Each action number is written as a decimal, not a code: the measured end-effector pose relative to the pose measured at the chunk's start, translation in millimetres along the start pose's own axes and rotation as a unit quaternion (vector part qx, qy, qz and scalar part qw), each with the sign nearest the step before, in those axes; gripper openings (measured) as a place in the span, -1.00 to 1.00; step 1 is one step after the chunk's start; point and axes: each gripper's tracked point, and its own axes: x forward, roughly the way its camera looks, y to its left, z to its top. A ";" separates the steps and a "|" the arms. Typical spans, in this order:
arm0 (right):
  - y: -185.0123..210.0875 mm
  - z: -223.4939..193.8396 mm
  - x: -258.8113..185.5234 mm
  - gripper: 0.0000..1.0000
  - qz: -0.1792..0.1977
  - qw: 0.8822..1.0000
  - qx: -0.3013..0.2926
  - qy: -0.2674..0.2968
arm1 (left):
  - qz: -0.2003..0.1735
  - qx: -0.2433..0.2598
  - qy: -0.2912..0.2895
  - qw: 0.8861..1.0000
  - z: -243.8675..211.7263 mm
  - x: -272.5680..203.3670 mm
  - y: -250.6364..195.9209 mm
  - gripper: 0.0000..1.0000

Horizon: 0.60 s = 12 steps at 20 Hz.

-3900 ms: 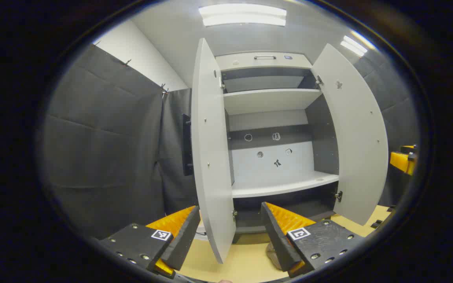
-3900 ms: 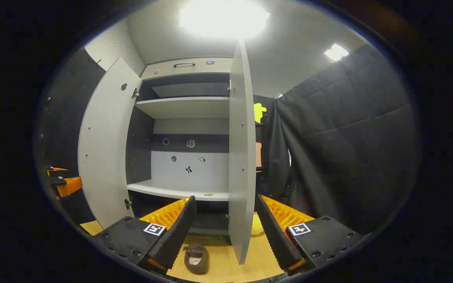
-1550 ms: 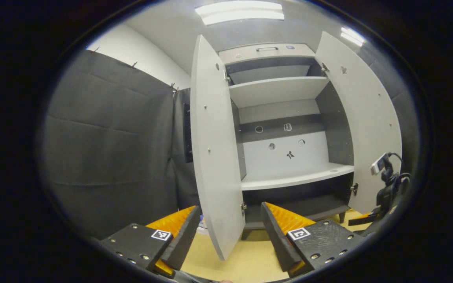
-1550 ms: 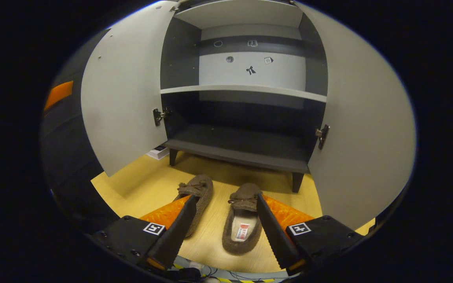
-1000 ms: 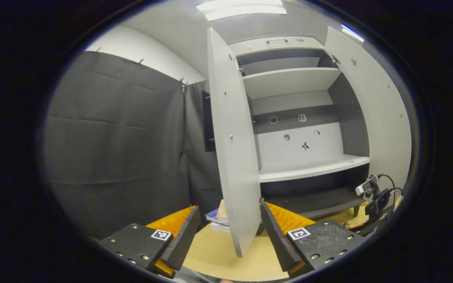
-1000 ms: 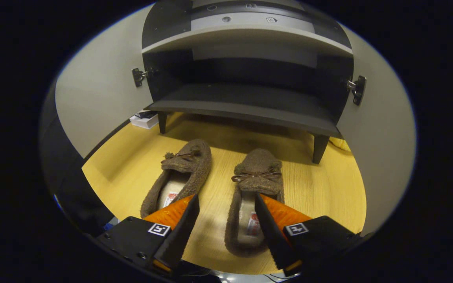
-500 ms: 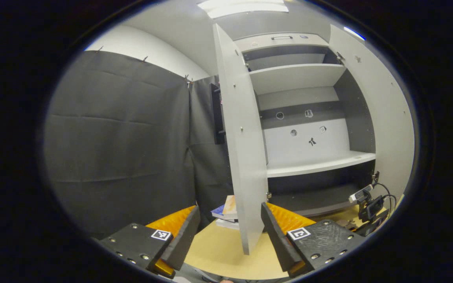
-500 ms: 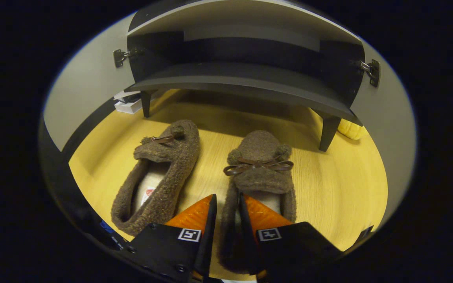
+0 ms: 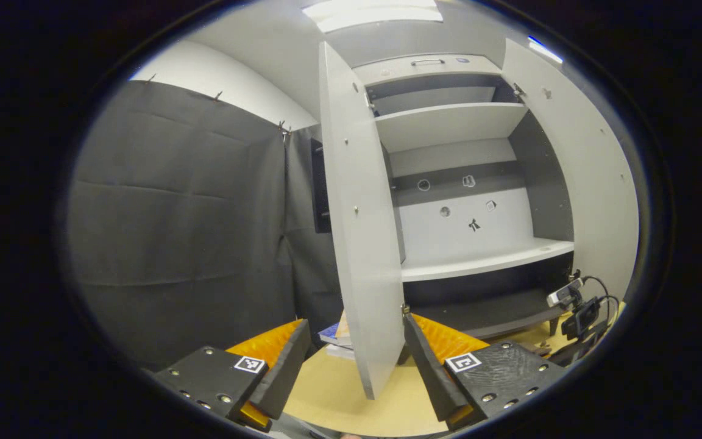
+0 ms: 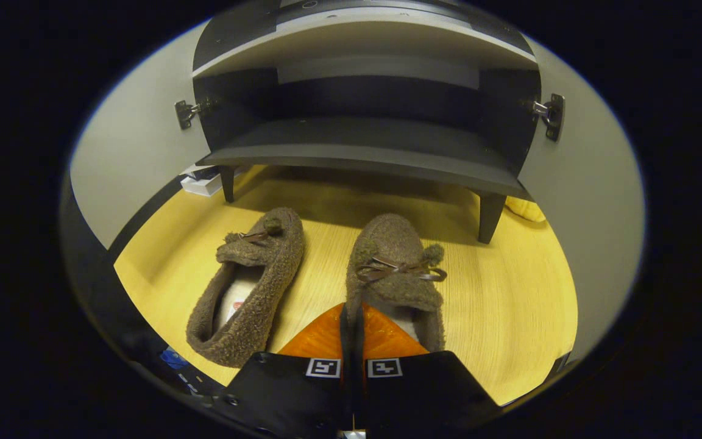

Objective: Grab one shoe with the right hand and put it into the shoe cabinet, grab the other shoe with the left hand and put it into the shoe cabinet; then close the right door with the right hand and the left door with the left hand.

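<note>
Two brown fuzzy slippers lie on the yellow wooden floor in front of the shoe cabinet (image 10: 363, 155). In the right gripper view my right gripper (image 10: 351, 320) is shut on the left side wall of the right slipper (image 10: 397, 262), near its opening. The left slipper (image 10: 259, 274) lies beside it, apart from the fingers. Both cabinet doors stand open: the left door (image 10: 131, 152) and the right door (image 10: 582, 201). In the left gripper view my left gripper (image 9: 356, 321) is open and holds nothing, facing the edge of the left door (image 9: 360, 244) and the shelves (image 9: 479, 259).
Books (image 9: 336, 334) are stacked on the floor behind the left door. A yellow object (image 10: 524, 210) lies under the cabinet by its right leg (image 10: 488, 216). A small camera with cables (image 9: 576, 302) shows low at the right of the left gripper view.
My right gripper has gone from nearly shut to fully shut on the right slipper's side wall, and the slipper has shifted slightly. The left gripper view has swung a little; that gripper stays open.
</note>
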 end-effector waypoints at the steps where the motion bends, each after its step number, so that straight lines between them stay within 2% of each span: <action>1: 1.6 3.2 -4.6 -1.00 0.005 1.000 0.003 -0.004 | -0.002 -0.001 0.000 1.000 0.9 -0.3 -2.2 0.82; 5: 3.1 26.1 -30.5 -0.96 0.017 0.999 0.007 -0.034 | -0.014 -0.001 -0.007 1.000 6.1 -4.5 -14.7 0.82; 6: 2.9 34.2 -38.6 -0.96 0.019 0.999 0.008 -0.043 | -0.019 0.000 -0.008 1.000 7.7 -4.8 -19.0 0.94; 12: 0.4 76.3 -84.4 -0.96 0.037 0.995 0.024 -0.095 | -0.044 -0.005 -0.017 0.999 14.1 -1.9 -44.5 0.94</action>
